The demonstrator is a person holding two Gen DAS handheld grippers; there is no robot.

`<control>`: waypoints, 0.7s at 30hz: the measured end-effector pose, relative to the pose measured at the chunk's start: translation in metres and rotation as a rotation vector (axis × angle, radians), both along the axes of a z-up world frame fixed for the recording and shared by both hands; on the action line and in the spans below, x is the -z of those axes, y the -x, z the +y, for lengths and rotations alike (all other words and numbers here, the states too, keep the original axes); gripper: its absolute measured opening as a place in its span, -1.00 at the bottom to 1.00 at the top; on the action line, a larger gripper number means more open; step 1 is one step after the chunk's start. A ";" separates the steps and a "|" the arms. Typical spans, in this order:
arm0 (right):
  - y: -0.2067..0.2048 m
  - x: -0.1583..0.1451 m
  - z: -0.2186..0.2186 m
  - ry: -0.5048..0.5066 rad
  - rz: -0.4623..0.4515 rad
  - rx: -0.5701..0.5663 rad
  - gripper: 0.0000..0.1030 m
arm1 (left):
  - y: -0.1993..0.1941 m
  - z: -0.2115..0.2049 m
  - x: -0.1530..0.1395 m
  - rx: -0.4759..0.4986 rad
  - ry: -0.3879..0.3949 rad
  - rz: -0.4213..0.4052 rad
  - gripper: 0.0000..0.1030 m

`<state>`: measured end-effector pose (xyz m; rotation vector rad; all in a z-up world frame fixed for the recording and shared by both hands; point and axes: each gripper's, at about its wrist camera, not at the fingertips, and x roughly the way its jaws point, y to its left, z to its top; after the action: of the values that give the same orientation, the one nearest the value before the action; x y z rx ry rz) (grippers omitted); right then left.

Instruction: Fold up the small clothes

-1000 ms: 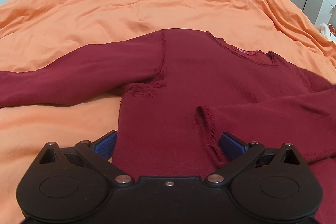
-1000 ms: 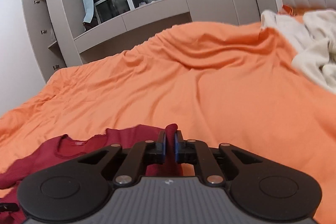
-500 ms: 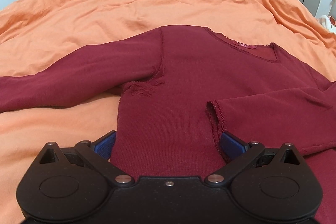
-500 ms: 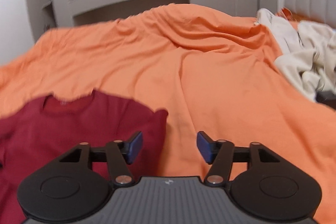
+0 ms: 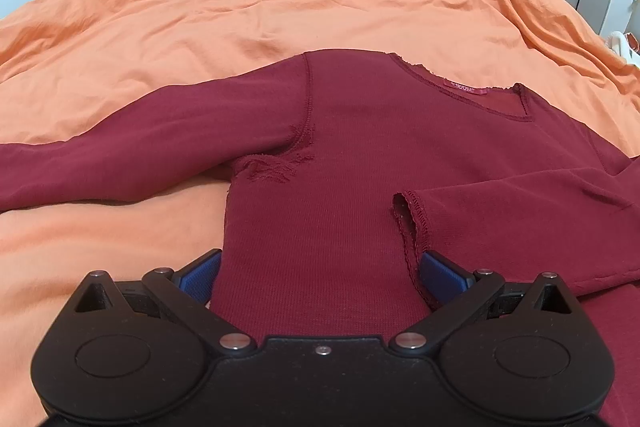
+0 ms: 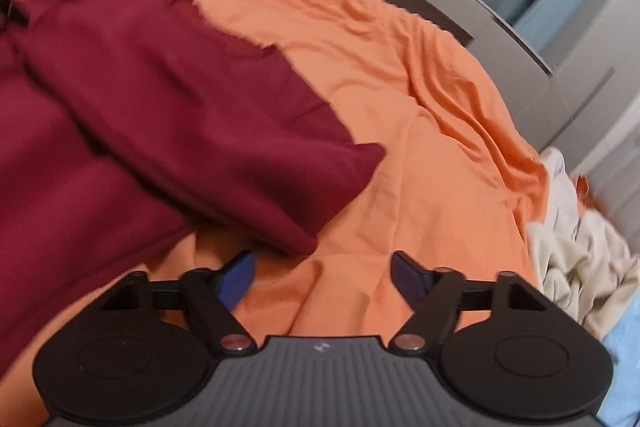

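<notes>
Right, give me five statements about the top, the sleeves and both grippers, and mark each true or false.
1. The red top lies on an orange cover. True.
2. One sleeve is folded across the body. True.
3. The other sleeve is folded in too. False: it lies stretched out to the side.
4. The right gripper clamps a sleeve. False: it is open over bare cover, having just been opening.
5. The left gripper is shut. False: its fingers stand wide apart over the top.

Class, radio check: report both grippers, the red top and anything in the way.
Left gripper open, jaws straddling the red top. Right gripper open, jaws just opened, nothing between them. One sleeve folded across the body. Cream clothes pile off to the side.
</notes>
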<state>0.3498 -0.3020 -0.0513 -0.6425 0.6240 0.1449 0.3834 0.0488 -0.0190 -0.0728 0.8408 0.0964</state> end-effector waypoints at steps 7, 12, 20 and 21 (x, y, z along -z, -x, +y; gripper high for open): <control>0.002 0.010 0.003 0.003 -0.048 -0.056 -0.14 | 0.000 0.000 0.000 0.000 -0.001 0.000 0.99; 0.004 0.013 0.009 0.033 -0.053 -0.097 -0.71 | 0.000 0.000 0.001 0.000 -0.002 -0.001 0.99; 0.001 -0.026 -0.012 -0.278 -0.017 0.122 -0.88 | 0.001 0.000 0.000 0.000 -0.002 -0.005 0.99; 0.000 -0.033 -0.020 -0.379 -0.004 0.168 -0.88 | 0.001 0.000 -0.001 0.001 -0.003 -0.006 0.99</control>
<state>0.3495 -0.3217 -0.0179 -0.2234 0.6232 0.1011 0.3819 0.0483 -0.0182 -0.0698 0.8348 0.0966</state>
